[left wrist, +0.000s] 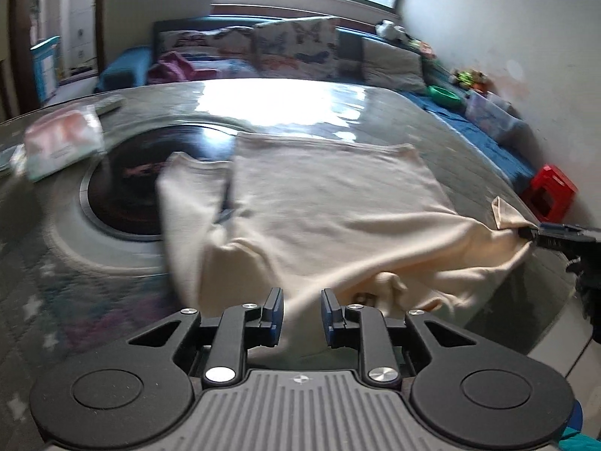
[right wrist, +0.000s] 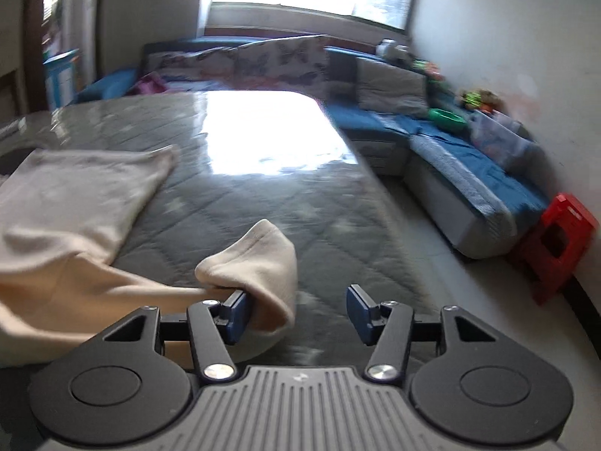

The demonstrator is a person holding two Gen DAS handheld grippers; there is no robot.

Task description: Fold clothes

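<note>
A cream garment (left wrist: 330, 195) lies spread on the glass table (left wrist: 394, 112), its near edge bunched. My left gripper (left wrist: 302, 312) is open just above that near edge, with cloth between and under the fingers. My right gripper (right wrist: 296, 312) is open; a cream corner of the garment (right wrist: 259, 263) is draped over its left finger (right wrist: 236, 315) and hangs loose. In the left wrist view the right gripper's tip (left wrist: 541, 231) touches the garment's right corner. In the right wrist view the rest of the garment (right wrist: 75, 188) lies at left.
A packet (left wrist: 60, 143) and a dark round inset (left wrist: 150, 184) sit on the table's left. A blue sofa with cushions (right wrist: 450, 143) runs behind and to the right. A red stool (right wrist: 559, 240) stands on the floor at right.
</note>
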